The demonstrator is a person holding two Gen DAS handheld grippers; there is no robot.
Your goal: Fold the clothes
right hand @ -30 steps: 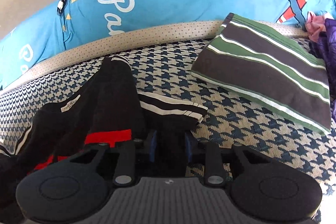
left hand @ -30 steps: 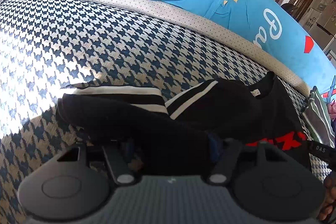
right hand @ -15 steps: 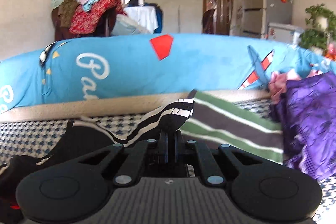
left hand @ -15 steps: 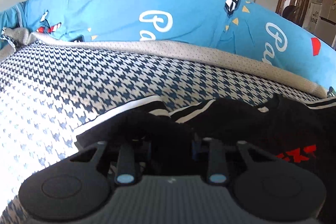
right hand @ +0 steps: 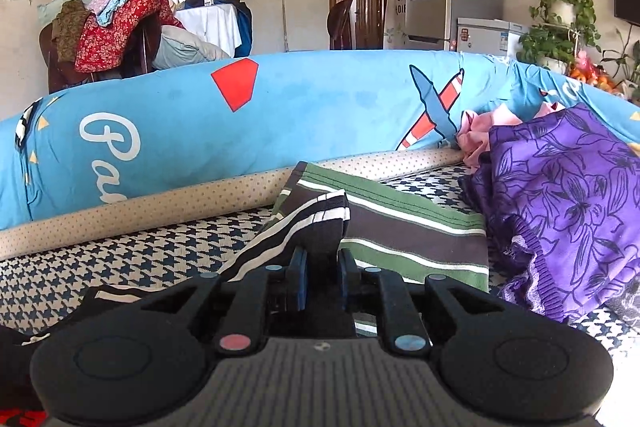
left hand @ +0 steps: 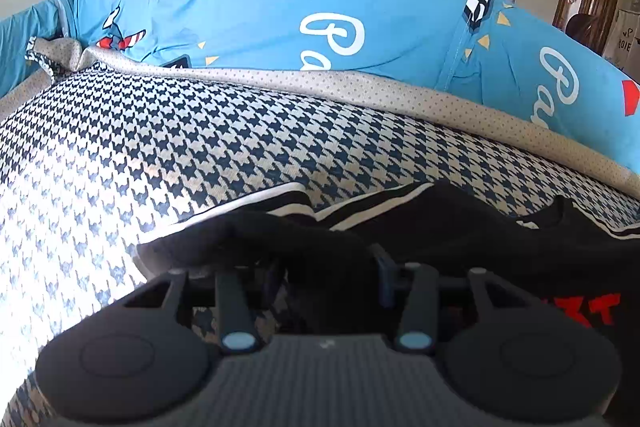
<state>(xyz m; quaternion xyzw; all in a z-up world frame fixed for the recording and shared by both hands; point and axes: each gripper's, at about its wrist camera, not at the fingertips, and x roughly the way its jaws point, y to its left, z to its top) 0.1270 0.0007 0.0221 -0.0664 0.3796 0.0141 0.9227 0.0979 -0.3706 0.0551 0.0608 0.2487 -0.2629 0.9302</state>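
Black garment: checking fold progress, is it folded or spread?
Neither: black garment lies bunched, its striped cuff lifted between the right gripper pads.

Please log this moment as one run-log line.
left gripper: shut on black white-striped garment | right gripper: shut on its striped cuff, raised | fold: unfinished

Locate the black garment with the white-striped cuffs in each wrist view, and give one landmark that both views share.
Left wrist view: the black garment lies across the lower middle and right on the houndstooth cover, bunched between the left gripper's jaws.
Right wrist view: its striped sleeve rises at centre, pinched in the right gripper's jaws; the body trails to the lower left.
Shared landmark: the blue bolster with white lettering behind.
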